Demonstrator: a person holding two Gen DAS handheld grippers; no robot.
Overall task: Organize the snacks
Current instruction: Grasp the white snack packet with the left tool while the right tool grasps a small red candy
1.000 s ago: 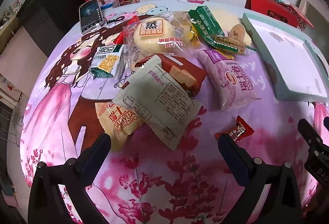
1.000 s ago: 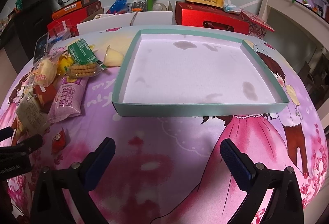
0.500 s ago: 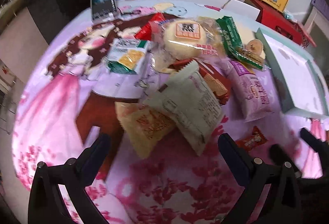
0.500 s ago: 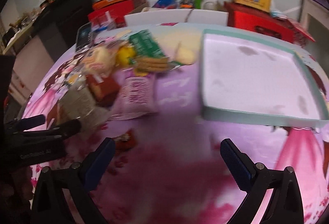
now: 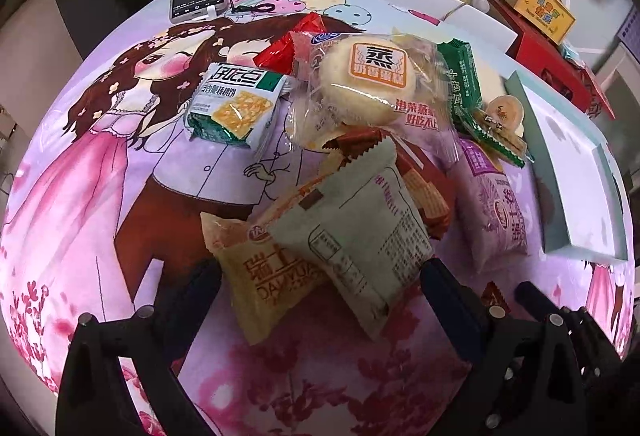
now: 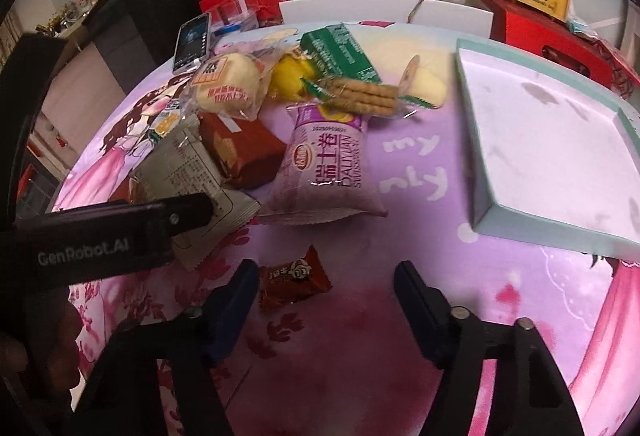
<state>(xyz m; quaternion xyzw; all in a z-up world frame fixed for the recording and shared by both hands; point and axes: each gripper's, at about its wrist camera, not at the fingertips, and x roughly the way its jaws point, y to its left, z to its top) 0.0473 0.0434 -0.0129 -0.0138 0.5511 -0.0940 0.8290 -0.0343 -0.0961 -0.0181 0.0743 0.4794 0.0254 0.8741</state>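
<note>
In the left wrist view, the left gripper (image 5: 320, 284) is seen with its fingers spread wide and nothing between them is pinched. Between the two fingers lie the near ends of a yellow-beige plastic cake packet (image 5: 264, 276) and of a grey-white flat packet with printed text (image 5: 360, 236), which rests partly on the yellow one. The long axis of the grey-white packet runs slanted away, toward the pile.

In the right wrist view, the right gripper (image 6: 322, 276) is also held spread. A small red-brown wrapped candy (image 6: 292, 278) lies on the pink printed surface (image 6: 400, 175), just beside the left finger and inside the gap. Its long axis lies across the fingers. The shallow pale-green cardboard tray (image 6: 532, 232) stands well apart to the right, and it is judged the goal. The right gripper is nearer to the candy.
</note>
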